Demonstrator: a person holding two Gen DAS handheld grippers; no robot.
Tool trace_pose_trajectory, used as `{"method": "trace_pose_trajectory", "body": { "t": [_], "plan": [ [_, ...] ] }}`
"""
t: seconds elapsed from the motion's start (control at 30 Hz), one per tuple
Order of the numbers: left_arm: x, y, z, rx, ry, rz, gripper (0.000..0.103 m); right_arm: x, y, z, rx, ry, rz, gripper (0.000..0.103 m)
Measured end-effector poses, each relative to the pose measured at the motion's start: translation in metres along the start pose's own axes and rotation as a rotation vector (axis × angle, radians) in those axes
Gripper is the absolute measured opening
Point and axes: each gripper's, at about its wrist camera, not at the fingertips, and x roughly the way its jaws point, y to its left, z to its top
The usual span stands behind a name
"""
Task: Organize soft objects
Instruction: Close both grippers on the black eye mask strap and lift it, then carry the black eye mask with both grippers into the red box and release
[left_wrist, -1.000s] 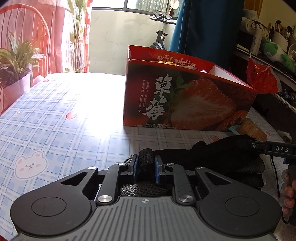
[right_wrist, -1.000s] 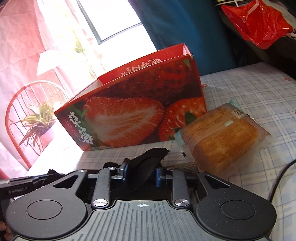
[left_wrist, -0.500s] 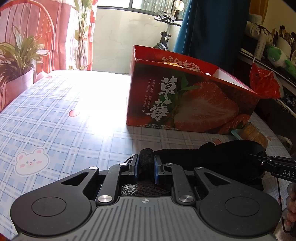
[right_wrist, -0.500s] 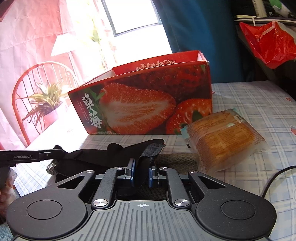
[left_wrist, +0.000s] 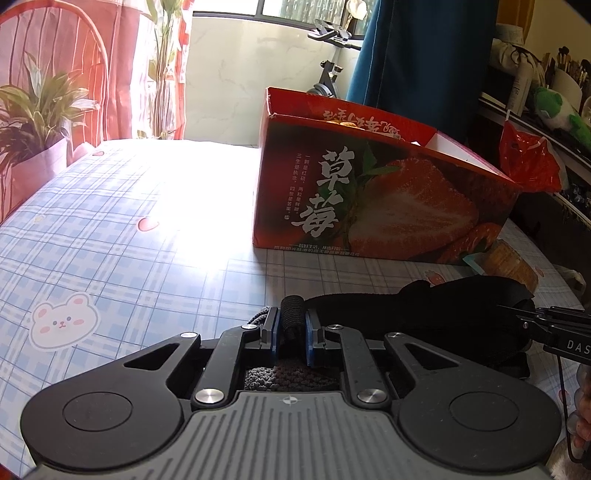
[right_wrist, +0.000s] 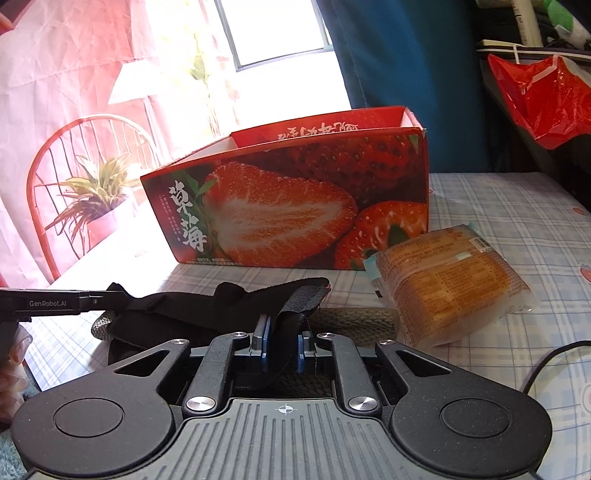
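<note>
A black fabric strap (left_wrist: 424, 310) is stretched between both grippers above the checked tablecloth. My left gripper (left_wrist: 291, 325) is shut on its rolled left end. My right gripper (right_wrist: 282, 338) is shut on its other end (right_wrist: 291, 314); its black tip shows at the right of the left wrist view (left_wrist: 532, 321). A grey knitted cloth (right_wrist: 354, 319) lies under the strap. A red strawberry box (left_wrist: 369, 195), open on top, stands just behind; it also shows in the right wrist view (right_wrist: 295, 206).
A wrapped bread pack (right_wrist: 447, 284) lies right of the box. A red plastic bag (left_wrist: 528, 166) hangs off a cluttered shelf at the right. A potted plant (left_wrist: 33, 122) and a red chair (right_wrist: 88, 177) stand at the table's left edge.
Both grippers have lifted and levelled a little with the strap still held between them; the strap now hangs straighter in front of the box.
</note>
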Motion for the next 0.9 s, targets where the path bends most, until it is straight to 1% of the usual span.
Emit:
{"method": "trace_pose_trajectory", "body": {
  "t": [0.23,0.4,0.5,0.67,0.83,0.87,0.9],
  "plan": [
    [0.006,0.000,0.001,-0.005,0.010,-0.005,0.015,0.005,-0.001,0.000,-0.004,0.014,-0.002,0.012],
    [0.005,0.002,0.001,-0.012,0.002,-0.010,0.014,0.004,-0.001,0.003,-0.009,0.013,-0.001,0.012],
    [0.000,0.003,0.002,-0.022,-0.021,-0.011,0.012,0.001,0.000,0.006,-0.014,0.000,0.002,0.012],
    [-0.013,0.002,0.012,-0.022,-0.081,-0.020,0.010,-0.013,0.005,0.020,-0.056,-0.067,0.011,0.011],
    [-0.027,-0.004,0.031,0.009,-0.151,-0.021,0.009,-0.025,0.009,0.036,-0.102,-0.121,0.024,0.011],
    [-0.029,-0.005,0.036,0.016,-0.168,-0.019,0.007,-0.028,0.011,0.042,-0.114,-0.137,0.026,0.011],
    [-0.032,-0.005,0.041,0.022,-0.185,-0.020,0.007,-0.030,0.012,0.047,-0.126,-0.150,0.027,0.011]
  ]
}}
